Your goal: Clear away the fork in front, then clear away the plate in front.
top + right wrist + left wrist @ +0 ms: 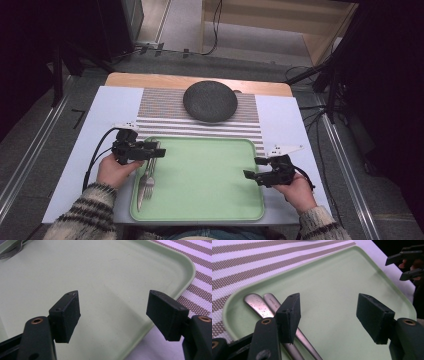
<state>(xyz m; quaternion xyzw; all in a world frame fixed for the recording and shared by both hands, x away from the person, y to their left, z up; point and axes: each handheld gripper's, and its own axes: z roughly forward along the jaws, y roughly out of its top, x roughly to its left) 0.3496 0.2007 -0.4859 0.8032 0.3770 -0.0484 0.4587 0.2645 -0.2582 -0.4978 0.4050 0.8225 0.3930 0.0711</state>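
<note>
Closest to the person are two chunky knit sleeves with dark stripes, one hand on each gripper. The left gripper point(156, 151) sits over the left end of a pale green tray point(210, 210). From the left gripper view its jaws are spread apart with nothing between them, just bare tray, and the pads are blocky matte black foam-looking wedges on black arms with brass-coloured rivets. Right under the left jaw lie two pieces of cutlery point(265, 305): brushed metal handles with rounded ends, side by side and touching, a bit speckled. In the high view they look like forks, tines point(146, 190) pointing toward the person, lying flat along the tray's left edge.

The right gripper point(254, 168) hangs at the tray's right rim, jaws also standing apart and holding nothing, with smooth green plastic below them. The tray is a rounded-corner rectangle with a low raised lip and a slightly satiny finish.

Beyond the tray lies a woven placemat point(165, 107) with brown and white stripes, fine-meshed texture, sitting on a plain pale sheet that covers the wooden table point(150, 79). Farthest back, on the mat, is a round dark grey plate point(210, 101), stone-like and matte, well apart from both grippers.
</note>
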